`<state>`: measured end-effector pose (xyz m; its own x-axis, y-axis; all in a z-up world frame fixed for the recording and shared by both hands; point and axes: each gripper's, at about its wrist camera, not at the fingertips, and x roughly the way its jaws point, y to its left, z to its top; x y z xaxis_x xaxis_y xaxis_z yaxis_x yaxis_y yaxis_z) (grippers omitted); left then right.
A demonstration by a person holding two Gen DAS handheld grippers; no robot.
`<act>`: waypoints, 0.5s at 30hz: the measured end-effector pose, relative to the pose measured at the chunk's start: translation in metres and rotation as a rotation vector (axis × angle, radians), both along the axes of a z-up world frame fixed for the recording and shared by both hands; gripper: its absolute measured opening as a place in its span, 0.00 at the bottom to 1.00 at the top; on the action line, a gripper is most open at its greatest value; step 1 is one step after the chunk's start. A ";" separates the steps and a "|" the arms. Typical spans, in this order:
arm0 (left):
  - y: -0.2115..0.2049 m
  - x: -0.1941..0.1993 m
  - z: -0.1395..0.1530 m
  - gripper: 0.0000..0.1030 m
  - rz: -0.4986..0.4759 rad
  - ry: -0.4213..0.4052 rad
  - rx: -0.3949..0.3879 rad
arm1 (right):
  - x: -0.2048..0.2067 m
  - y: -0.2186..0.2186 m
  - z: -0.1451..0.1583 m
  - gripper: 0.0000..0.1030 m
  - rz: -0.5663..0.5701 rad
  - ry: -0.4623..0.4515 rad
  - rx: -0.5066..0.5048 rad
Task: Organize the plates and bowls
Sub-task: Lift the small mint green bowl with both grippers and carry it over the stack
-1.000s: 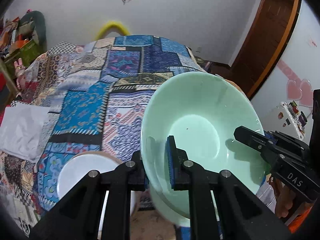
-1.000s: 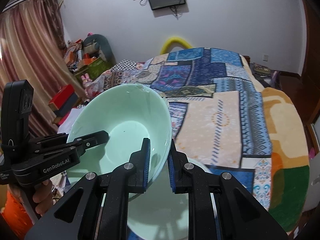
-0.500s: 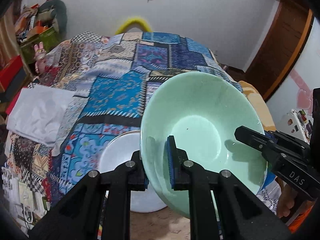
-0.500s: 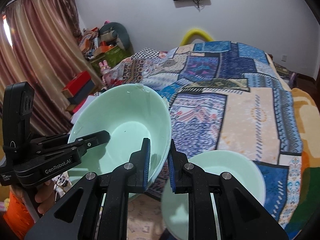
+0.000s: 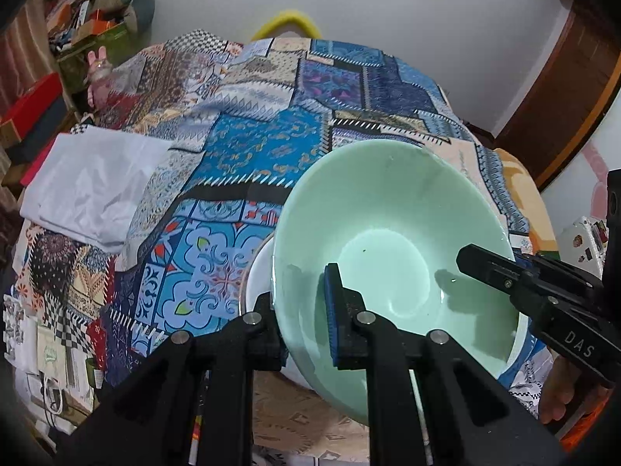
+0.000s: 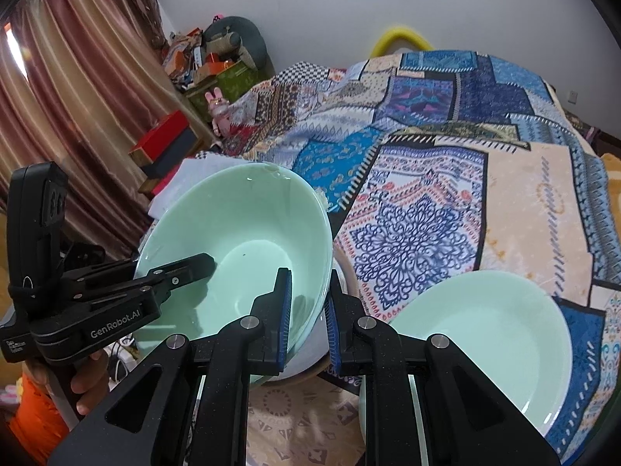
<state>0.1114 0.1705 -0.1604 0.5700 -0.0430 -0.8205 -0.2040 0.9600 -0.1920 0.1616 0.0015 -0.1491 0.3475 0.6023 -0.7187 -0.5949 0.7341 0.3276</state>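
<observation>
Both grippers hold one pale green bowl tilted in the air. My left gripper is shut on its near-left rim, one pad inside and one outside. My right gripper is shut on the opposite rim of the green bowl. Each view shows the other gripper too: the right gripper and the left gripper. A white dish lies just below the bowl, mostly hidden by it; its edge shows between the right fingers. A pale green plate rests on the blanket to the right.
A patchwork blanket covers the bed under everything. A white folded cloth lies at its left side. Red boxes, clutter and a curtain stand beyond the left edge. A person's hand grips the left handle.
Both grippers carried the green bowl leftward and down over the bed. The white dish slid in under the bowl, and the green plate came into the right wrist view.
</observation>
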 end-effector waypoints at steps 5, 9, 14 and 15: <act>0.006 0.005 -0.017 0.14 0.004 0.033 -0.010 | 0.001 0.005 -0.014 0.14 0.005 0.030 -0.021; 0.007 0.008 -0.030 0.15 0.002 0.059 -0.018 | 0.004 0.008 -0.025 0.14 0.008 0.057 -0.038; 0.008 0.014 -0.043 0.15 0.000 0.085 -0.019 | 0.009 0.009 -0.036 0.14 0.007 0.086 -0.049; 0.009 0.016 -0.045 0.15 -0.001 0.089 -0.021 | 0.010 0.009 -0.037 0.14 0.007 0.092 -0.049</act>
<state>0.1270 0.1792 -0.2057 0.4947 -0.0608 -0.8670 -0.2205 0.9561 -0.1929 0.1715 0.0106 -0.1863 0.2744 0.5674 -0.7764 -0.5688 0.7468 0.3447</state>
